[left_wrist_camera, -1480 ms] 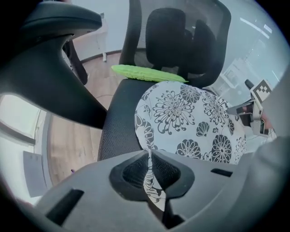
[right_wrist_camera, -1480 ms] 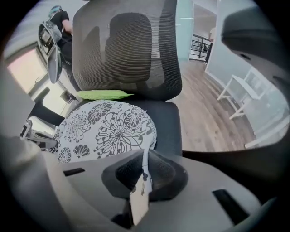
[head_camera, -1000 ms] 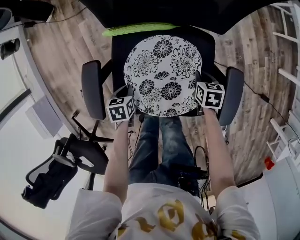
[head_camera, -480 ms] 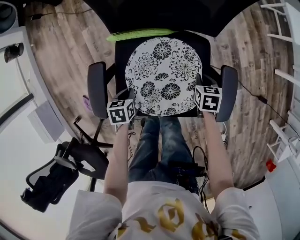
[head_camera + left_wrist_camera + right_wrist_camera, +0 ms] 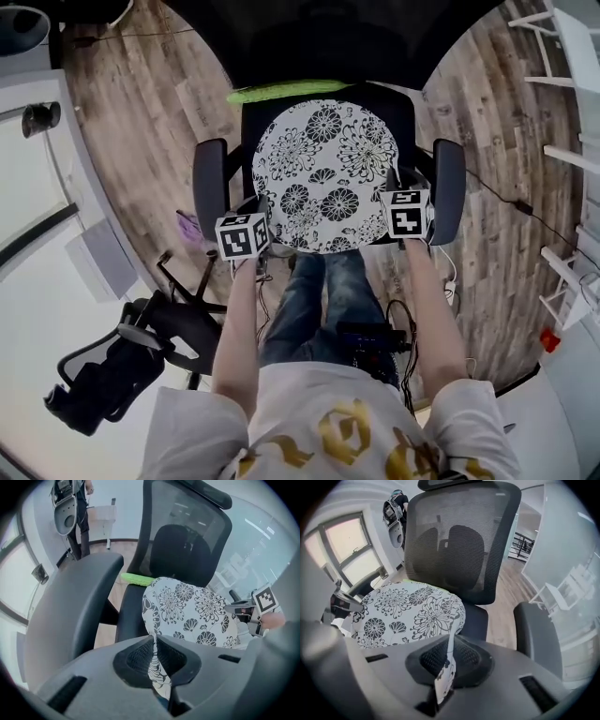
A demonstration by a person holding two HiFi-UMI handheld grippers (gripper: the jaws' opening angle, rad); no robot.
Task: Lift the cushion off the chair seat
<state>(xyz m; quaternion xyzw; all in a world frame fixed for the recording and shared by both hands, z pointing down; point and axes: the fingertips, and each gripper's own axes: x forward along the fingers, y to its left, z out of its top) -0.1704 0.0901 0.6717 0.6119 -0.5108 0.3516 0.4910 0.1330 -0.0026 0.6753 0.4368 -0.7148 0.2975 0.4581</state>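
Floral cloth at the near edge of the cushion (image 5: 323, 173), over the chair (image 5: 211, 183) seat, sat pinched in the closed left gripper (image 5: 153, 659) and right gripper (image 5: 449, 662); such thin pinches might slip under its weight.

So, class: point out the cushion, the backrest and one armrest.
cushion (image 5: 323, 169), head view, middle of its flowered top.
backrest (image 5: 459, 536), right gripper view, middle of the mesh.
armrest (image 5: 70, 611), left gripper view, its padded top.
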